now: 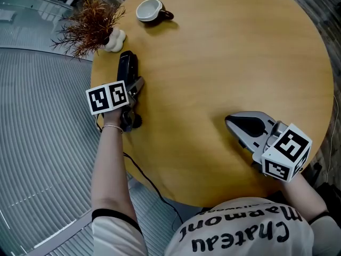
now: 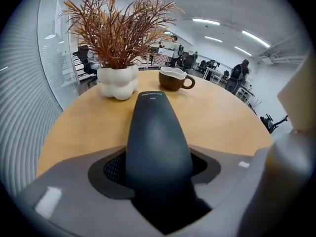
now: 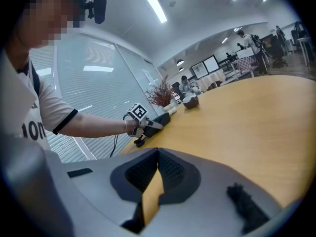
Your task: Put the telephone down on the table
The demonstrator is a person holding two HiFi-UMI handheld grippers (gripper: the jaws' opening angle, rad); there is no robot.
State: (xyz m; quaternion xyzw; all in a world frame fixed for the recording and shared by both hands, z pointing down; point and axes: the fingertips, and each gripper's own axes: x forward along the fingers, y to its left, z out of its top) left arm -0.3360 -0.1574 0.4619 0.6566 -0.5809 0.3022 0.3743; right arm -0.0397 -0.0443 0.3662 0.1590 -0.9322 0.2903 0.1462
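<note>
Left gripper: clamps telephone at 10 o'clock, nose tipped down for set-down.
Right gripper: jaws together, empty, 4 o'clock.

A: What identifies each gripper?
B: The left gripper and right gripper have grey shells, dark textured pads and a white cube with black square markers. A black cable runs from the left unit.
A: Clothing?
B: White T-shirt with black lettering, dark-trimmed sleeves, and a thin bracelet.
</note>
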